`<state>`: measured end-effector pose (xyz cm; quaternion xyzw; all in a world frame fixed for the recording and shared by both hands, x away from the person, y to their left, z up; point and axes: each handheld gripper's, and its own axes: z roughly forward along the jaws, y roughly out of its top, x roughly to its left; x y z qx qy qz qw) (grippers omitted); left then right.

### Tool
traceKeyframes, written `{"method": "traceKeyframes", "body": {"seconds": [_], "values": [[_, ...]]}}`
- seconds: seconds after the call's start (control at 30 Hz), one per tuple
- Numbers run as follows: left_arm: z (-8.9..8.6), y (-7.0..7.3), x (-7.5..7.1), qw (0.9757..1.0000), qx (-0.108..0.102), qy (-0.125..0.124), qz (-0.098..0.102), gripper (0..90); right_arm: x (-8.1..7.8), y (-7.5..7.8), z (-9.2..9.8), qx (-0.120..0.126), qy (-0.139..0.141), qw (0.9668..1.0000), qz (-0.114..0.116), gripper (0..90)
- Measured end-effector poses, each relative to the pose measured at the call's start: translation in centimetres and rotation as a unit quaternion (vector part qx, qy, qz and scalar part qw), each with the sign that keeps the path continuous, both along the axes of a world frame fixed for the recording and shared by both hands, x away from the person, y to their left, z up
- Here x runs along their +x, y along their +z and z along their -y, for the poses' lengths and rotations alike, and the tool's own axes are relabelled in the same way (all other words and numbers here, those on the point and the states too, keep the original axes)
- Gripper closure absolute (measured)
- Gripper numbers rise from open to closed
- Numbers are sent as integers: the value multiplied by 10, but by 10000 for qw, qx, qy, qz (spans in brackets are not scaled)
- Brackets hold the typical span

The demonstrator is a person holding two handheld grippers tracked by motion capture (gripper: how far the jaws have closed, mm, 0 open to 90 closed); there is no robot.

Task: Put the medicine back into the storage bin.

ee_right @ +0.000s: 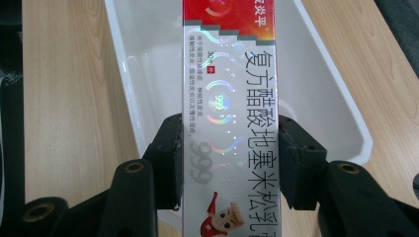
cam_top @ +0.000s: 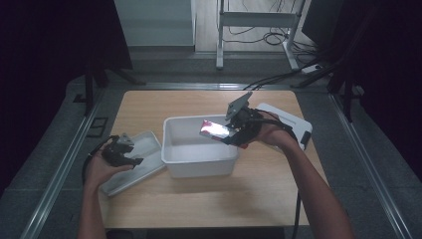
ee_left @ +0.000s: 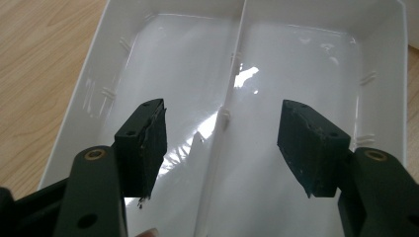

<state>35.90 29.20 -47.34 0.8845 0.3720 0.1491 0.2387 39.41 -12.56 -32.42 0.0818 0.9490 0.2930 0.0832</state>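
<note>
Silver box point(ee_right: 230, 123) with the red end is what we carry, clamped across its narrow width between the jaws of our right gripper point(cam_top: 238, 130); it hangs just above the far right part of the white bin point(cam_top: 199, 169), its long axis running straight out from the jaws, away from the hand, toward the bin's middle. Our left gripper point(cam_top: 130, 152) rests over the white lid point(cam_top: 149, 142) to the left of the bin, jaws spread and empty; we judge the right hand alone need only lower and release.
</note>
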Motion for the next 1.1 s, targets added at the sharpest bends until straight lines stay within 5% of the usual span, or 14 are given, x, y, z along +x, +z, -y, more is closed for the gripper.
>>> {"method": "traceKeyframes", "body": {"seconds": [1.1], "values": [[-5, -2, -1, 10000, -22, -20, -63, 365, 29, -19, -35, -377, 243, 9989, -112, 509]]}}
